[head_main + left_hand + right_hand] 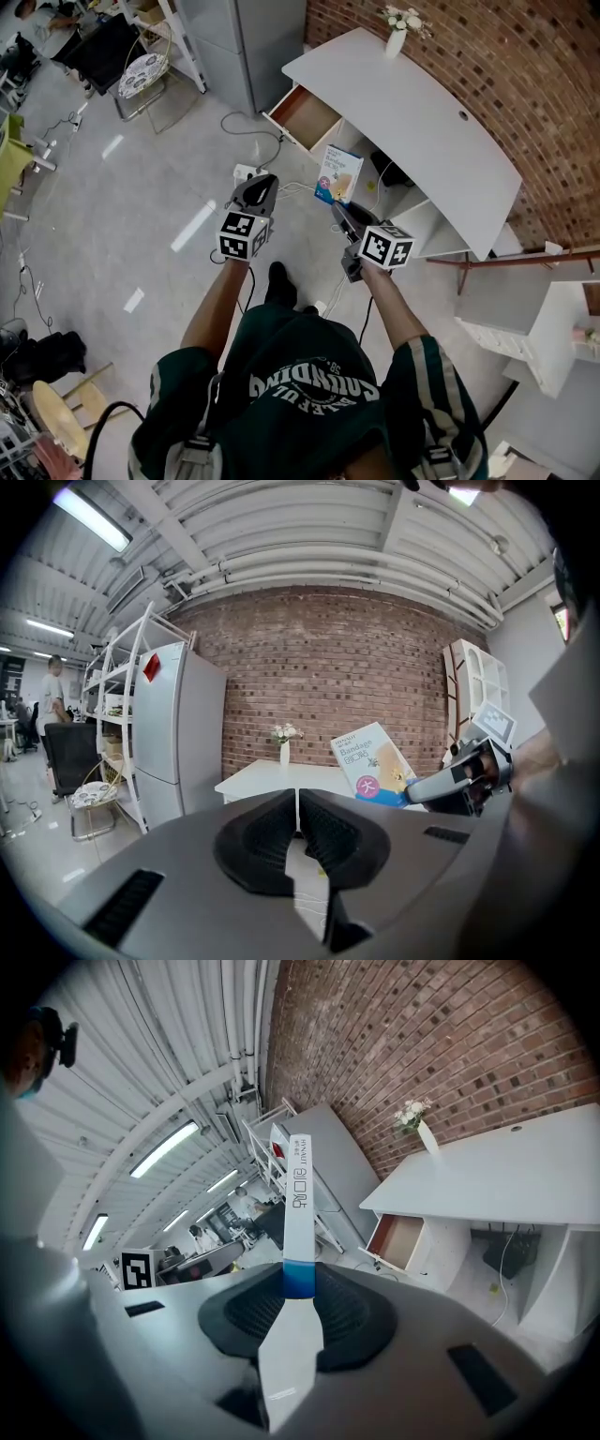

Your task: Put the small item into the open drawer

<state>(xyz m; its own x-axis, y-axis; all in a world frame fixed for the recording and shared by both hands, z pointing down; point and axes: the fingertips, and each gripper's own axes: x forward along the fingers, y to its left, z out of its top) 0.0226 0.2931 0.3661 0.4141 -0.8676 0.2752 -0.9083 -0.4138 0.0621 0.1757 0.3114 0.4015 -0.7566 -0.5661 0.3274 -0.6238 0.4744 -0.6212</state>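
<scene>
My right gripper (341, 214) is shut on a flat white-and-blue bandage box (338, 175), held upright in the air over the floor. The right gripper view shows the box (300, 1232) edge-on between the pads. From the left gripper view the box (372, 765) faces me, with the right gripper (424, 787) below it. My left gripper (255, 193) is beside it, jaws shut with nothing between them (298, 829). The open drawer (305, 115), wood-brown inside, sticks out of the white desk (412, 122) a little beyond the box. It also shows as the drawer (401, 1241) in the right gripper view.
A white vase with flowers (397, 36) stands on the desk's far end. A grey fridge (246, 42) stands left of the drawer. A power strip with cables (246, 172) lies on the floor in front of the left gripper. White shelving (539, 328) stands at the right.
</scene>
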